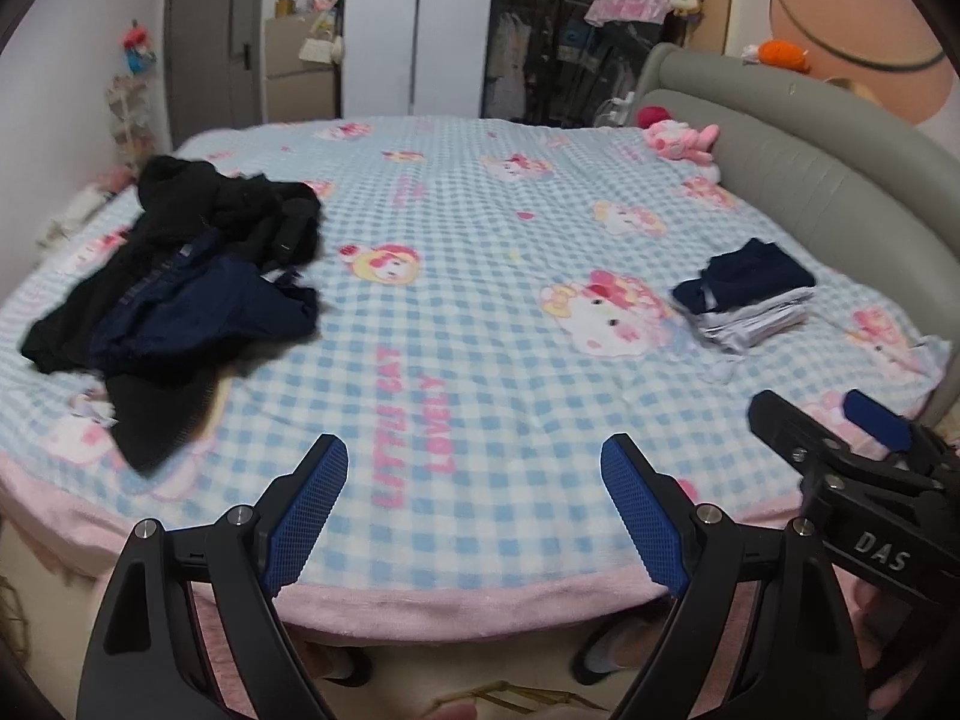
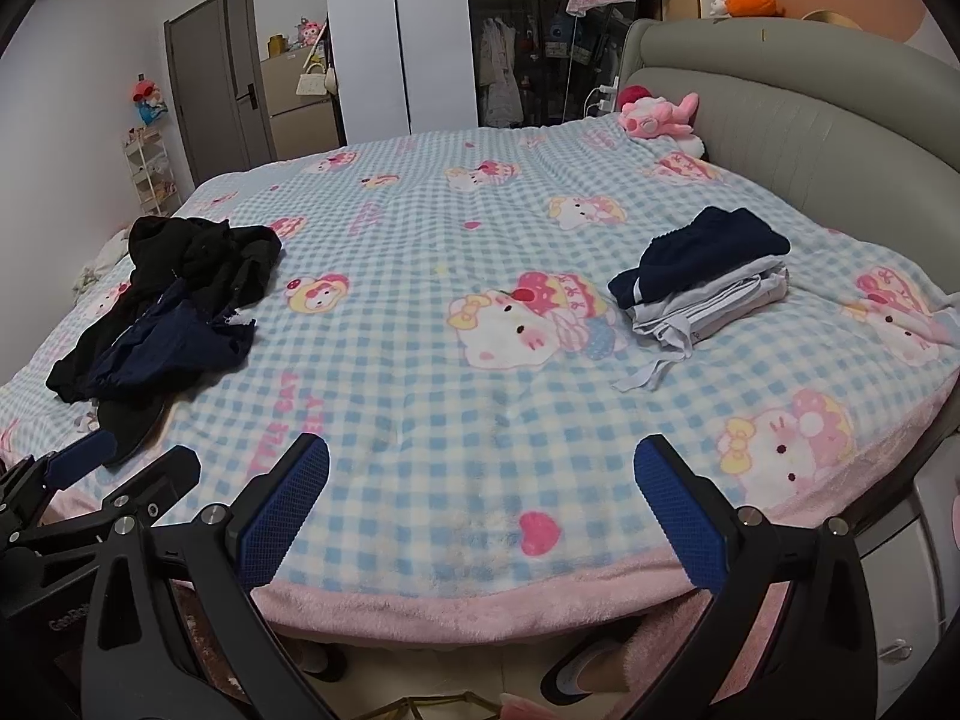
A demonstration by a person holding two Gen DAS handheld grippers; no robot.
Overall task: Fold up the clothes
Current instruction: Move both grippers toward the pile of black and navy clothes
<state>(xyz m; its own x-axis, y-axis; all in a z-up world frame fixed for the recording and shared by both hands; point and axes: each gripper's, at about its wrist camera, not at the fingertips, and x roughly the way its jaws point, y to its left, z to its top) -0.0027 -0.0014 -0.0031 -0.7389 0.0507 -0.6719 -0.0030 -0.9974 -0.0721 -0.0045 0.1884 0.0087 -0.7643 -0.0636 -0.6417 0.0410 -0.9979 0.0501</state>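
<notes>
A heap of unfolded black and navy clothes point(image 1: 180, 276) lies on the left of the bed; it also shows in the right wrist view point(image 2: 174, 306). A stack of folded clothes point(image 1: 747, 297), navy on top of pale grey, sits on the right point(image 2: 705, 279). My left gripper point(image 1: 474, 474) is open and empty above the bed's near edge. My right gripper point(image 2: 480, 474) is open and empty over the near edge too. The right gripper shows at the lower right of the left wrist view point(image 1: 840, 438). The left gripper shows at the lower left of the right wrist view point(image 2: 120, 468).
The bed carries a blue checked cat-print blanket point(image 1: 480, 300) with a pink border. A grey padded headboard point(image 1: 810, 180) curves along the right. A pink plush toy point(image 1: 681, 138) lies at the far right corner. Wardrobes and a door stand behind.
</notes>
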